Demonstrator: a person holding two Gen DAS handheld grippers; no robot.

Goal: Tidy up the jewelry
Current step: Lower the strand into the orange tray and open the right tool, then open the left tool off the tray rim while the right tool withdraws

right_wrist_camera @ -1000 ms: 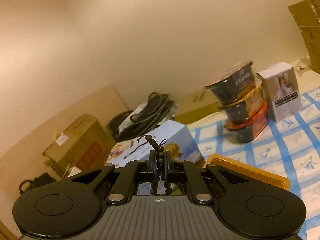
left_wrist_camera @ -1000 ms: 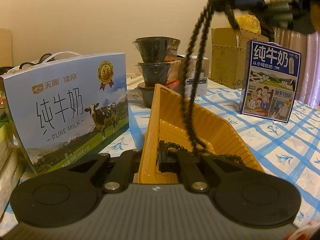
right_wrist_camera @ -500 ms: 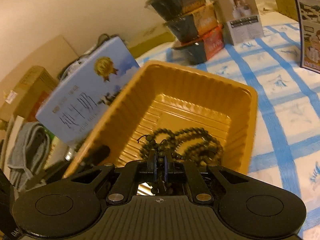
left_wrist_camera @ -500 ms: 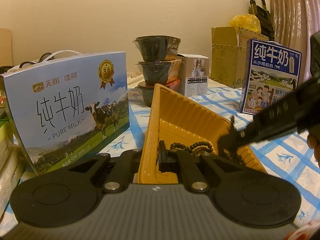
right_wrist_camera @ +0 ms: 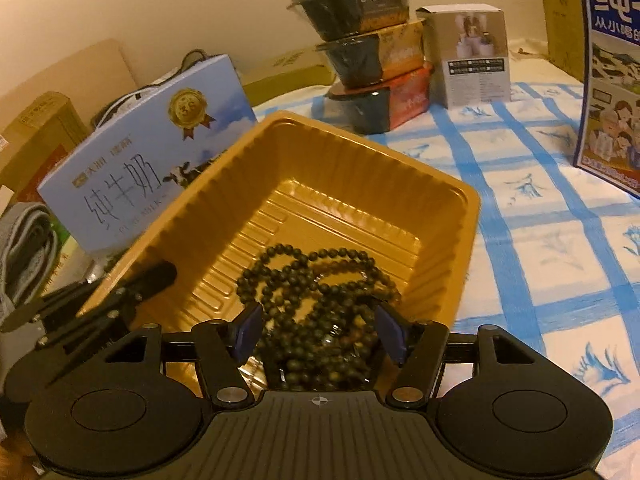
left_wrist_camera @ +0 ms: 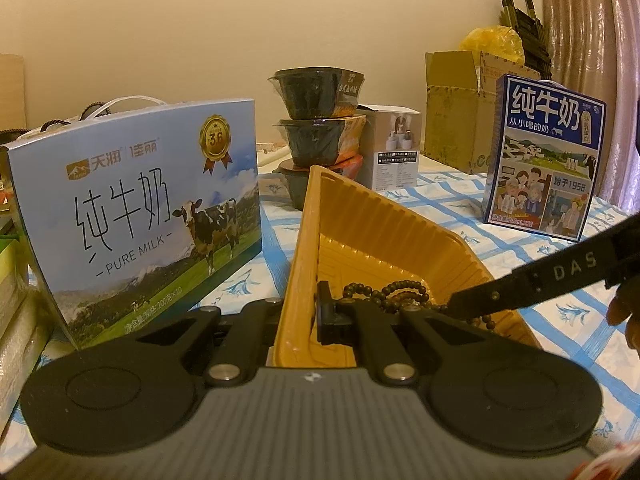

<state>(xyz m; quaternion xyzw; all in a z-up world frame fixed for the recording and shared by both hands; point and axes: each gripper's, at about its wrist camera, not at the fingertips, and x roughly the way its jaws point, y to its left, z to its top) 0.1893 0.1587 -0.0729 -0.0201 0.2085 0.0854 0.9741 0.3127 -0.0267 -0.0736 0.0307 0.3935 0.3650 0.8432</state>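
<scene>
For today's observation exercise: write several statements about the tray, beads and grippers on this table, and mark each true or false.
1. The beads lie inside the tray. True.
2. The right gripper is shut on the beads. False: it is open, with the beads lying loose between its fingers.
3. The left gripper clamps the tray's wall. True.
4. The tray is blue. False: it is orange-yellow.
5. Three bowls stand stacked behind the tray. True.

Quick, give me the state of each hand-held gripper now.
Left hand-held gripper: shut on the yellow tray wall.
Right hand-held gripper: open, holding nothing; bead necklace lies in the tray.
</scene>
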